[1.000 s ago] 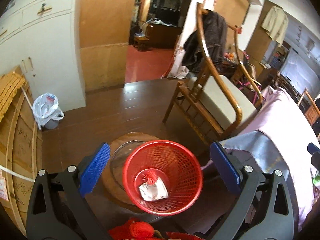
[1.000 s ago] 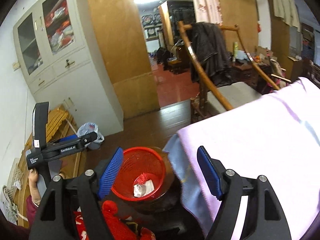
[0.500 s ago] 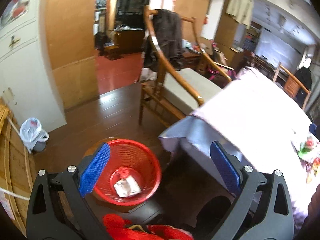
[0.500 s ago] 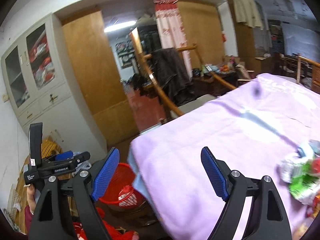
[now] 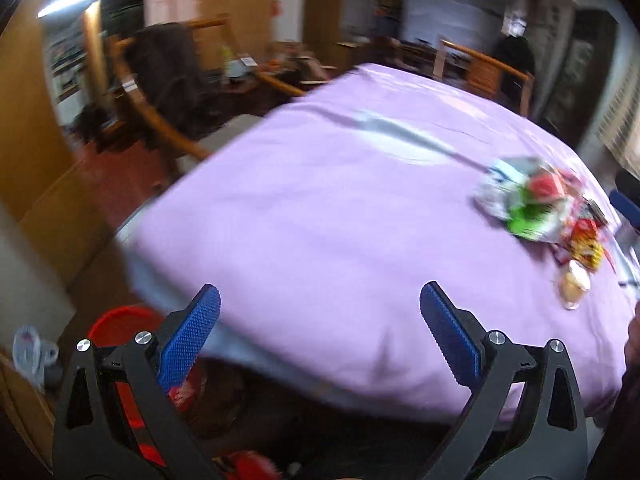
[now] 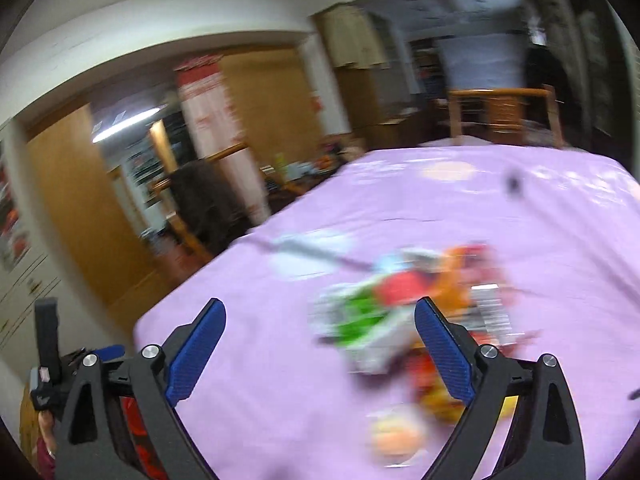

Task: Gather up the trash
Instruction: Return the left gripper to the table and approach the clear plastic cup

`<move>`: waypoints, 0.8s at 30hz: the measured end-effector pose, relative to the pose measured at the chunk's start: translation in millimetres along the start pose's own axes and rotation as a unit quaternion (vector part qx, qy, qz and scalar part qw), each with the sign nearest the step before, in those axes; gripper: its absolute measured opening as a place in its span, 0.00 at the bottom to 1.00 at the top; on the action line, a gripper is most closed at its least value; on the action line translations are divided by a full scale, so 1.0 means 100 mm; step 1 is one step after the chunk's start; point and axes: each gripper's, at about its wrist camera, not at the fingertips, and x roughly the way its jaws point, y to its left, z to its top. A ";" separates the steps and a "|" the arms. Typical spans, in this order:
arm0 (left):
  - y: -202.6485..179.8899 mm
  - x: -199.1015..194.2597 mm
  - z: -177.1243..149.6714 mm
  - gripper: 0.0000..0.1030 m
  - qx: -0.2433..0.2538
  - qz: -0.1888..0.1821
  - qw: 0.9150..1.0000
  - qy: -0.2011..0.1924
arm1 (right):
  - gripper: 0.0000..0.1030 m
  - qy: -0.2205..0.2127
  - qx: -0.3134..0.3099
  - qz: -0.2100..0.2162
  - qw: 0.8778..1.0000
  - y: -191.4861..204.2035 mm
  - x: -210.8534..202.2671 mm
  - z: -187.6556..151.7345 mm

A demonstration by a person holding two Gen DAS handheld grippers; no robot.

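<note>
A pile of trash wrappers (image 5: 536,208), green, white, red and yellow, lies on the purple tablecloth (image 5: 320,208) at the right. The same pile (image 6: 400,320) fills the lower middle of the right wrist view, blurred. My left gripper (image 5: 320,332) is open and empty over the table's near edge. My right gripper (image 6: 320,348) is open and empty, just short of the pile. The red basket (image 5: 116,320) shows at lower left on the floor, partly hidden behind the left finger.
A small round pale item (image 5: 574,288) lies near the pile. A wooden chair with a dark coat (image 5: 168,80) stands left of the table. Another wooden chair (image 6: 500,116) stands at the far side. A white plastic bag (image 5: 28,352) lies on the floor.
Both grippers have swung up and right, away from the red basket and over the purple table. The trash pile has come into view. Both stayed open.
</note>
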 end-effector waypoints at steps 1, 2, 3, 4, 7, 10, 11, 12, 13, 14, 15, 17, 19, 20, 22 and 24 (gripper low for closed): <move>-0.15 0.06 0.05 0.93 0.014 -0.011 1.000 0.002 | 0.91 -0.003 0.009 -0.017 1.000 -0.17 -0.03 0.03; -0.30 0.12 0.11 0.93 0.028 -0.023 0.999 0.004 | 0.91 -0.006 0.016 -0.028 0.999 -0.27 -0.04 0.06; -0.43 0.14 0.12 0.93 0.039 -0.031 0.999 0.004 | 0.91 -0.009 0.024 -0.042 0.999 -0.42 -0.07 0.09; -0.58 0.19 0.16 0.93 0.053 -0.039 0.998 0.005 | 0.91 -0.012 0.030 -0.055 0.998 -0.55 -0.09 0.11; -1.05 0.34 0.30 0.93 0.087 -0.064 0.994 0.006 | 0.92 -0.015 0.044 -0.082 0.996 -0.81 -0.09 0.19; -1.45 0.47 0.45 0.93 0.112 -0.086 0.990 0.008 | 0.93 -0.020 0.052 -0.100 0.993 -1.00 -0.09 0.21; -1.58 0.51 0.50 0.93 0.121 -0.093 0.988 0.008 | 0.93 -0.023 0.057 -0.107 0.992 -1.09 -0.08 0.20; -1.67 0.54 0.53 0.93 0.129 -0.096 0.987 0.007 | 0.94 -0.025 0.062 -0.111 0.992 -1.16 -0.08 0.19; -1.82 0.58 0.56 0.93 0.139 -0.100 0.985 0.007 | 0.94 -0.020 0.069 -0.116 0.991 -1.24 -0.05 0.16; -1.92 0.61 0.58 0.93 0.147 -0.104 0.984 0.007 | 0.94 -0.010 0.075 -0.122 0.990 -1.26 -0.01 0.17; -2.01 0.64 0.59 0.93 0.154 -0.109 0.982 0.007 | 0.94 -0.006 0.080 -0.119 0.990 -1.30 0.00 0.16; -2.19 0.73 0.60 0.93 0.165 -0.111 0.980 0.010 | 0.94 -0.010 0.086 -0.109 0.990 -1.32 0.00 0.17; -2.28 0.85 0.61 0.94 0.169 -0.095 0.981 0.013 | 0.94 -0.007 0.082 -0.114 0.990 -1.31 -0.01 0.15; -2.31 0.87 0.61 0.94 0.167 -0.084 0.982 0.013 | 0.94 -0.006 0.081 -0.115 0.990 -1.31 -0.01 0.15; -2.17 0.91 0.61 0.95 0.157 -0.073 0.985 0.013 | 0.94 -0.010 0.084 -0.112 0.990 -1.30 -0.04 0.14; -1.83 0.87 0.62 0.94 0.132 -0.044 0.990 0.011 | 0.94 -0.012 0.086 -0.108 0.990 -1.25 -0.07 0.14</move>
